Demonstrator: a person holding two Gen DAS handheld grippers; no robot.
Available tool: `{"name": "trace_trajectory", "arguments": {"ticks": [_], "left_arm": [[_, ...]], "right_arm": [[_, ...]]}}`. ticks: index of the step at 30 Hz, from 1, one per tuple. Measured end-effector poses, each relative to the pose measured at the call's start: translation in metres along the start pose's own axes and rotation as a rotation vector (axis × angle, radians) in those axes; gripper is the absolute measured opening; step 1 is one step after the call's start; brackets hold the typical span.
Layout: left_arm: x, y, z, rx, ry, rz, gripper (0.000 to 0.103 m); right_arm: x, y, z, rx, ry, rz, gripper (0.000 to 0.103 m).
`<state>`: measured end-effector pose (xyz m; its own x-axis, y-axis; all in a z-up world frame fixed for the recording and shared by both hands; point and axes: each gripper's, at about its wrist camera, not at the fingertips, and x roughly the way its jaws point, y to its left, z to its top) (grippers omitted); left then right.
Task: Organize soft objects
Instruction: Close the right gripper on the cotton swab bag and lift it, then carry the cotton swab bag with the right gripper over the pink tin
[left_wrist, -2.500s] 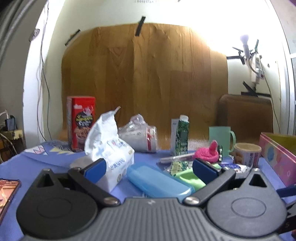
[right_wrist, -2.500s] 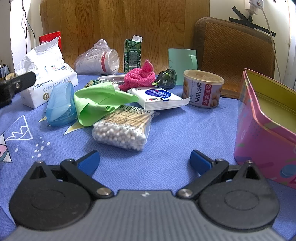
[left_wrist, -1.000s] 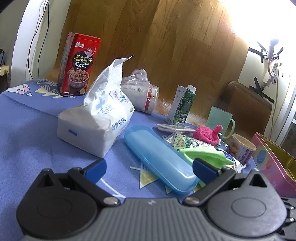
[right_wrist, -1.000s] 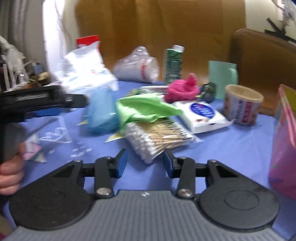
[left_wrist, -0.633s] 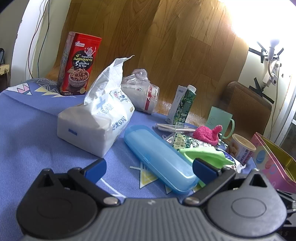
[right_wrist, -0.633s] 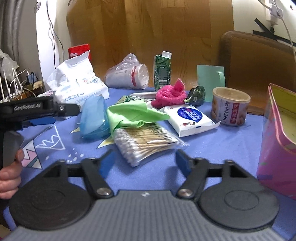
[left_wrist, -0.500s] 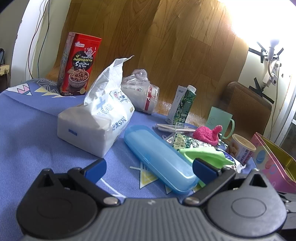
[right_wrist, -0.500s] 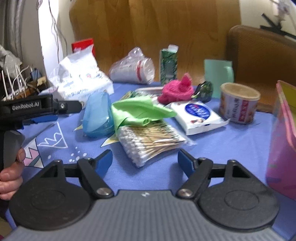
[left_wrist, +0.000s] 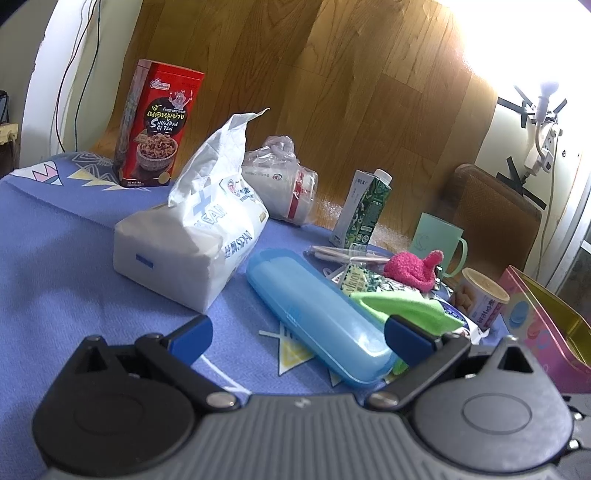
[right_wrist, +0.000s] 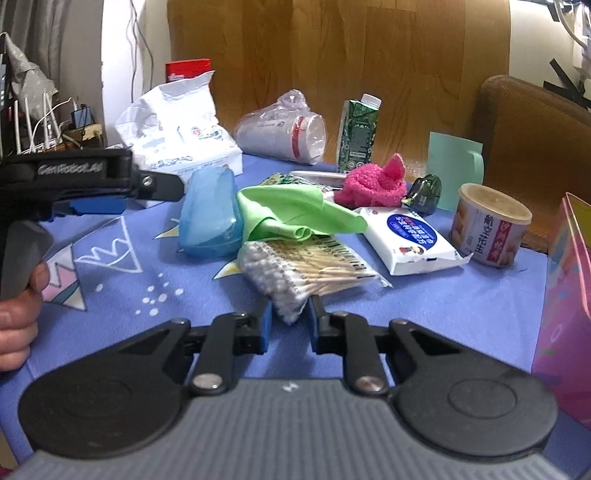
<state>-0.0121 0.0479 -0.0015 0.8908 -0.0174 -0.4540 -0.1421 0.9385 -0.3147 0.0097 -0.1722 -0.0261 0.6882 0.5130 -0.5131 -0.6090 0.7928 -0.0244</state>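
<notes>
On the blue cloth a bag of cotton swabs lies in front of a green cloth, a pink fluffy sock and a white wipes pack. My right gripper has its jaws nearly together around the near end of the swab bag. My left gripper is open and empty above a blue plastic case; it also shows in the right wrist view. A tissue pack sits at the left; the green cloth and sock lie beyond the case.
A pink tin box stands at the right. A round can, green mug, drink carton, bagged cups and red snack box stand along the back. A wooden board is behind.
My right gripper has closed from wide open to nearly shut around the near end of the cotton swab bag. The left gripper has stayed in place, open.
</notes>
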Motion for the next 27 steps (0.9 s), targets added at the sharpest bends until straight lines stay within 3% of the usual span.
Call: {"name": "trace_trajectory", "arguments": {"ticks": [5, 9, 10, 11, 13, 24, 27], "left_arm": [[0.0, -0.004, -0.001, 0.025, 0.0, -0.007, 0.102], [-0.001, -0.007, -0.001, 0.051, 0.02, -0.062, 0.102], [-0.002, -0.007, -0.001, 0.056, 0.029, -0.088, 0.102], [-0.003, -0.008, -0.001, 0.06, 0.035, -0.107, 0.102], [-0.008, -0.011, -0.003, 0.071, 0.041, -0.141, 0.102], [-0.001, -0.037, -0.021, 0.049, 0.212, -0.33, 0.097], [0.009, -0.044, -0.025, 0.032, 0.263, -0.358, 0.091]], "right_arm": [[-0.016, 0.006, -0.01, -0.037, -0.004, 0.049, 0.023], [-0.028, 0.01, -0.016, -0.069, 0.002, 0.1, 0.026], [-0.031, 0.012, -0.018, -0.078, -0.001, 0.103, 0.03], [-0.033, 0.012, -0.018, -0.083, -0.005, 0.101, 0.044], [-0.037, 0.01, -0.019, -0.075, -0.023, 0.091, 0.057], [-0.026, 0.001, -0.017, -0.008, 0.011, 0.138, 0.059], [-0.022, 0.002, -0.017, -0.012, 0.018, 0.134, 0.059]]}}
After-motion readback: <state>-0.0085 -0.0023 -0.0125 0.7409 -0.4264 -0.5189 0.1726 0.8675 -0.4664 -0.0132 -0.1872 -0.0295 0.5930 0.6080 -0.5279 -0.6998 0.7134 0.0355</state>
